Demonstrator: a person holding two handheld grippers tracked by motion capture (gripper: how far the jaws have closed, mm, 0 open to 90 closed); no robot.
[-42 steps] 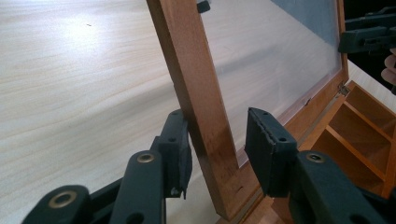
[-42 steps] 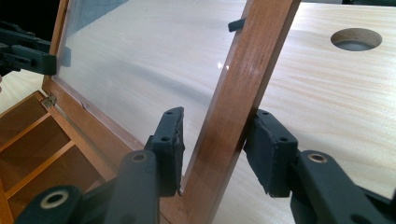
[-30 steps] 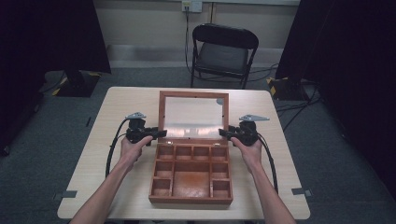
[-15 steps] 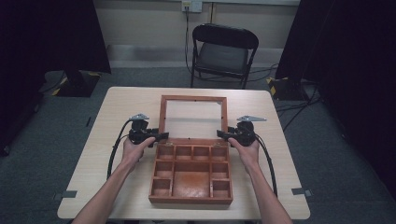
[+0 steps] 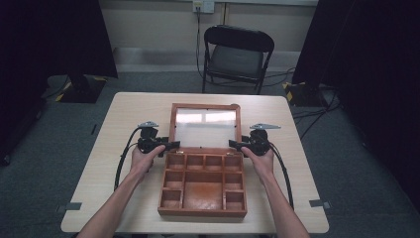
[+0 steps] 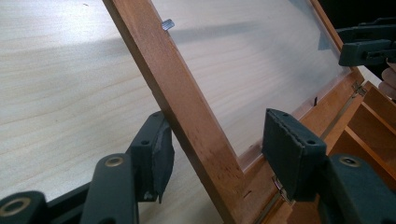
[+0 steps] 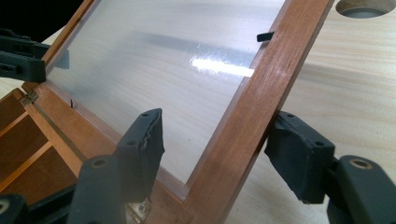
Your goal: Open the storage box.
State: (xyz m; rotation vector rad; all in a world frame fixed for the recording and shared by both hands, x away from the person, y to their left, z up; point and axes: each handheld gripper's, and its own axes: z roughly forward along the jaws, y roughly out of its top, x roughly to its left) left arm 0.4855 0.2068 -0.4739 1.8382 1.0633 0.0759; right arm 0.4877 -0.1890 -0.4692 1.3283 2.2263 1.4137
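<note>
Wooden box lies open on the tabletop, its glass lid tilted back; the left claw and right claw have just been opening, each loosely straddling a lid side rail

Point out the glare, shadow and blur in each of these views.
High view: the lid's pane mirrors bright ceiling light; the room's sides are dark. Right gripper view: a white glare streak on the pane, a dark band of shadow above it, near jaws soft. Left gripper view: even light, a faint shadow band across the pane, the frame sharp.
</note>
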